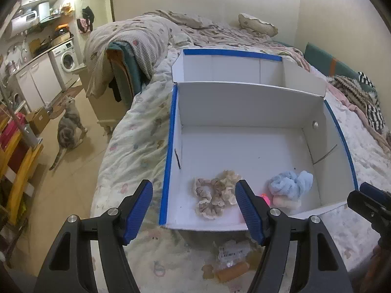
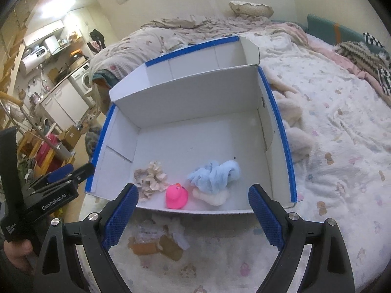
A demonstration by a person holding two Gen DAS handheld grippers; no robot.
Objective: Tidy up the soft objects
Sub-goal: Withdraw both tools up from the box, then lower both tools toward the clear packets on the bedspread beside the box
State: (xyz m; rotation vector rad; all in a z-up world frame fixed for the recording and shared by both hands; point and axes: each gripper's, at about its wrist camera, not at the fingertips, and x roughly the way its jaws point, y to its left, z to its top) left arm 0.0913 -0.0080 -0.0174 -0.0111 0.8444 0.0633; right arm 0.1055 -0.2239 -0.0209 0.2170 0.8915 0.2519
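Nearest, two hand-held grippers hang over a bed. The left gripper (image 1: 194, 211) and the right gripper (image 2: 193, 218) each have black plastic arms with ribbed blue pads, spread apart and pinching nothing. Below them, on the fleecy patterned bedspread (image 2: 342, 131), lies a crinkled clear packet (image 2: 146, 232). Just beyond sits a white cardboard box (image 2: 195, 102) with blue-taped rims, split by an upright divider. Along its near wall lie ruffled beige scrunchies (image 2: 150, 179), a glossy pink rubber duck (image 2: 176, 196), and a fluffy blue cloth (image 2: 215, 174) bunched on a cream pad (image 2: 211, 197). Farther off, a rumpled quilt (image 1: 136, 39) and a frilled pillow (image 1: 257, 24). A grey cat (image 1: 68, 127) stands on the floor at the left.
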